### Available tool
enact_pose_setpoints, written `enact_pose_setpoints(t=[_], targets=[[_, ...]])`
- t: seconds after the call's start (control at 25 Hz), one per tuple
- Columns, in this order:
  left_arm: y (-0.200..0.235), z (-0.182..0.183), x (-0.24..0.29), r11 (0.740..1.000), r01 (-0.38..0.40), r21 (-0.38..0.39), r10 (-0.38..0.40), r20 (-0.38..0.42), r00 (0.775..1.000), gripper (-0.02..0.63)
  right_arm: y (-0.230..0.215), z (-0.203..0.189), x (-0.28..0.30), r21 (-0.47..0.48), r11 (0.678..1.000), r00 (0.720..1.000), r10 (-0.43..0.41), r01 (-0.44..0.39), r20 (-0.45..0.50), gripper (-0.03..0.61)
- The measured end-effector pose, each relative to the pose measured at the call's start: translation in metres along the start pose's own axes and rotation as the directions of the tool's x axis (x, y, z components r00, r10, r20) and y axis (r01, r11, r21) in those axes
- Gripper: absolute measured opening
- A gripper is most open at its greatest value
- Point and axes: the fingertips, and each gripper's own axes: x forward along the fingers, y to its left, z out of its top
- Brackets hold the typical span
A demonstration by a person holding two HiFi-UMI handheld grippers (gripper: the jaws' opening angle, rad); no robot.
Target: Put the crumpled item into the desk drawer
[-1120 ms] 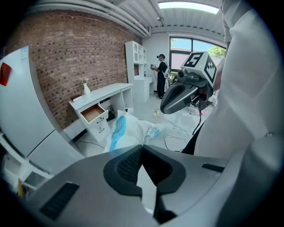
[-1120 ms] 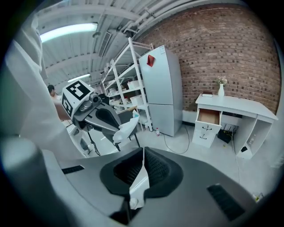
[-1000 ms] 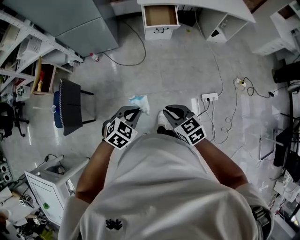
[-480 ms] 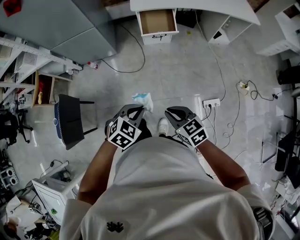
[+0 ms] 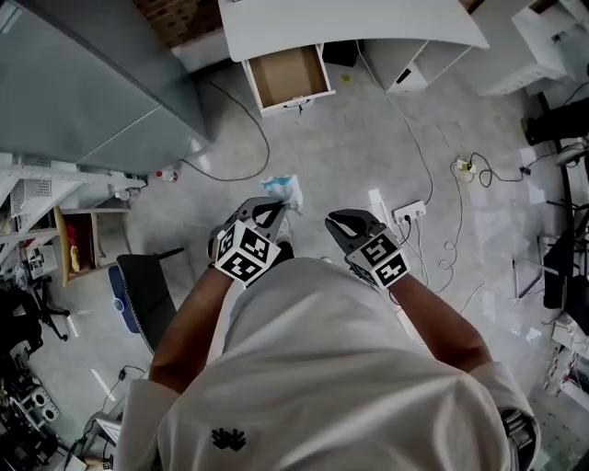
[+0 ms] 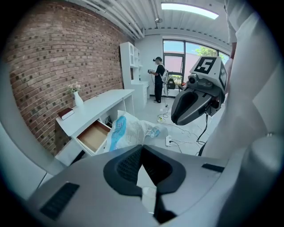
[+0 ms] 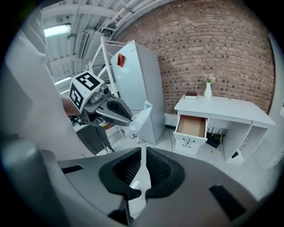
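Observation:
A crumpled white and blue plastic bag (image 5: 283, 190) sticks out in front of my left gripper (image 5: 272, 213), which is shut on it above the floor. In the left gripper view the bag (image 6: 133, 131) bulges just past the closed jaws. My right gripper (image 5: 350, 224) is held beside it, shut and with nothing in it. The white desk (image 5: 368, 23) stands ahead with its drawer (image 5: 287, 75) pulled out, showing a bare brown bottom. From the right gripper view, the drawer (image 7: 191, 126) is some way off, beyond the left gripper (image 7: 116, 111) and the bag (image 7: 140, 116).
A big grey cabinet (image 5: 83, 83) stands at the left. A black chair (image 5: 147, 290) is on the floor at lower left. A power strip (image 5: 409, 210) and cables (image 5: 442, 175) lie to the right. A person (image 6: 158, 80) stands far off by the windows.
The view has advanced toward the desk and turned: the open drawer is larger and shifted left. Both grippers kept their places in front of the body, the bag still held in the left.

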Motion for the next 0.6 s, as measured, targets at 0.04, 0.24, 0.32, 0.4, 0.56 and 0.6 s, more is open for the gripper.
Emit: enact_pose_setpoints(t=[0.04,0.24,0.32,0.4,0.56,0.6], targets=[[0.020,0.003,0.005,1.000,0.003,0.009,-0.003,0.001,1.000,0.025,-0.010,0.011,0.009,0.007,1.000,1.000,-0.019,0.019,0.002,0.060],[0.108,0.007,0.034,0.999,0.017,0.042,-0.017,-0.004,1.000,0.025,-0.042,0.051,0.052,-0.002,0.995,0.995,-0.100,0.100,0.001,0.058],[0.136,0.007,0.049,0.999,0.020,0.039,-0.019,-0.014,1.000,0.025,-0.052,0.063,0.061,0.014,0.993,0.993,-0.120,0.120,0.002,0.058],[0.157,0.011,0.066,1.000,0.021,0.022,-0.020,-0.024,1.000,0.025,-0.066,0.072,0.064,0.033,0.992,0.992,-0.125,0.125,-0.005,0.058],[0.191,0.030,0.115,1.000,0.004,0.007,-0.004,-0.048,0.999,0.025,-0.115,0.072,0.066,0.049,0.990,0.991,-0.129,0.130,-0.033,0.058],[0.198,0.036,0.128,1.000,-0.003,0.003,0.003,-0.057,0.998,0.025,-0.128,0.071,0.066,0.057,0.991,0.992,-0.123,0.125,-0.036,0.058]])
